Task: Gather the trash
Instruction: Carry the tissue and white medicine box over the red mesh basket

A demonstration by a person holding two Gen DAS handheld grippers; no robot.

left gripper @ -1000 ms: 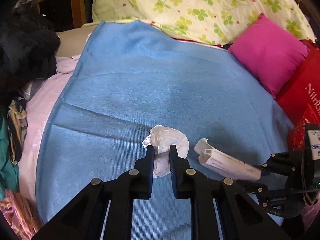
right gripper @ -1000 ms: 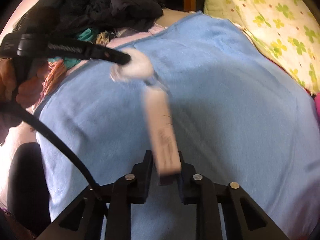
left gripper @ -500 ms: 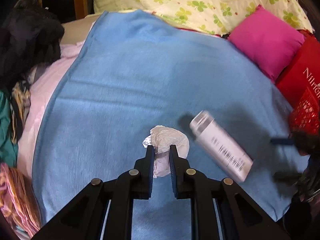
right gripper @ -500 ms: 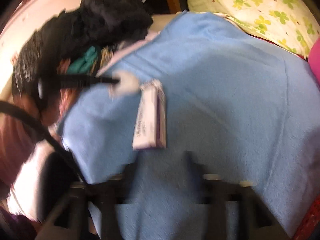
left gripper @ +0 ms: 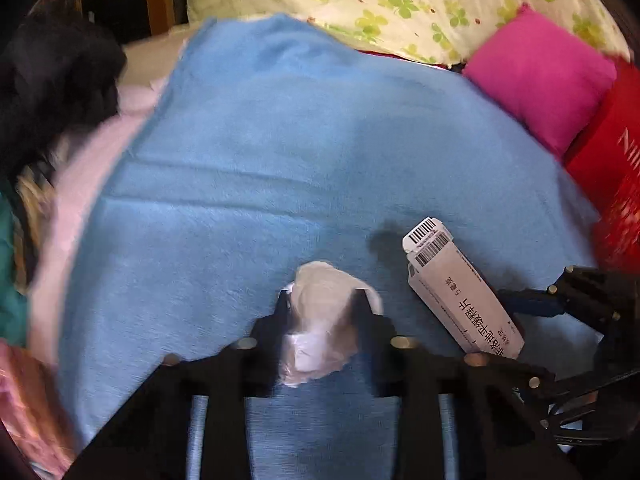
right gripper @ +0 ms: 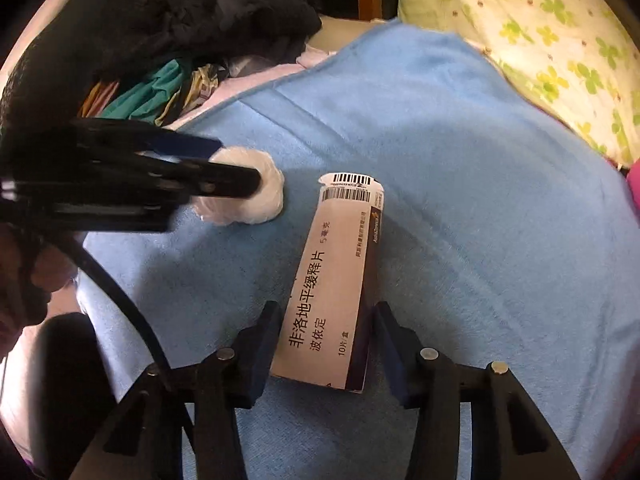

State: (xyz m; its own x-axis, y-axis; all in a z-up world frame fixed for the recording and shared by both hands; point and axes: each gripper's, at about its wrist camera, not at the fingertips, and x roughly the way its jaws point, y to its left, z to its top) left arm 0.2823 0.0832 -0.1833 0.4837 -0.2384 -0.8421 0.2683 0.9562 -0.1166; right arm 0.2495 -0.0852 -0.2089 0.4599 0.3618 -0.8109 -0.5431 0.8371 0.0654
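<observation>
Two pieces lie mid-blanket (left gripper: 280,168): left gripper (left gripper: 322,308), jaws just widened, straddles the tissue wad (left gripper: 320,328); right gripper (right gripper: 326,324), narrowing, brackets the dropped medicine box (right gripper: 340,276).

Even, fairly bright indoor light; soft shadow beside carton (left gripper: 460,292). Fisheye bends edges, dark vignette corners. Left claw (left gripper: 320,300) motion-blurred; right view sharper.

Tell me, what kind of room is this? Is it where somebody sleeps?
Probably yes, a bedroom. A blue blanket is spread over what looks like a bed, with a clover-print pillow and a pink cushion at its far end, and a heap of clothes piled alongside.
</observation>
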